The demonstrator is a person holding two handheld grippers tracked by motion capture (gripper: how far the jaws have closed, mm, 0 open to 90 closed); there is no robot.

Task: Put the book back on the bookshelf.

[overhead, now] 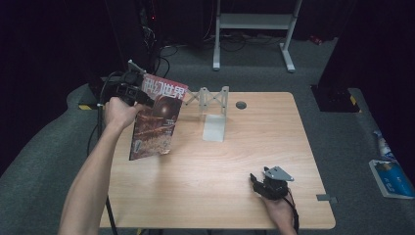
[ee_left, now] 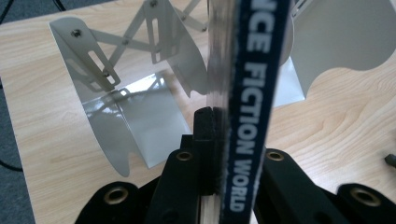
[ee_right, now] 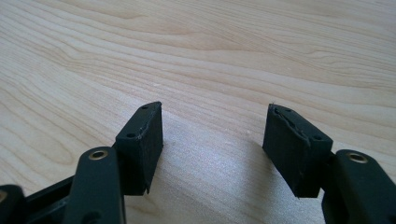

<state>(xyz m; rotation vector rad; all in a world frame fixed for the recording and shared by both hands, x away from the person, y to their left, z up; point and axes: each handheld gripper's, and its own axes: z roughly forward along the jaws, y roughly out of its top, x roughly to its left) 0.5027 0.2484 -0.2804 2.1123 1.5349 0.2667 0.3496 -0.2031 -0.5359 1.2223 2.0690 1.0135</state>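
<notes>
in the high view, a magazine [overhead: 155,120] is held upright above the left part of the table [overhead: 230,166] by the left gripper [overhead: 131,90], just beside a metal rack [overhead: 211,105]. the right gripper [overhead: 268,186] is rested on the table near its front edge.

in the left gripper view, the jaws are seen clamped on the magazine [ee_left: 250,107] at its spine (the stiffest part, probably). the magazine is judged light, thin and floppy, with a glossy cover that may slip, so the spine is the best place to be gripped.

in the right gripper view, the jaws are seen apart, with nothing between them.
</notes>
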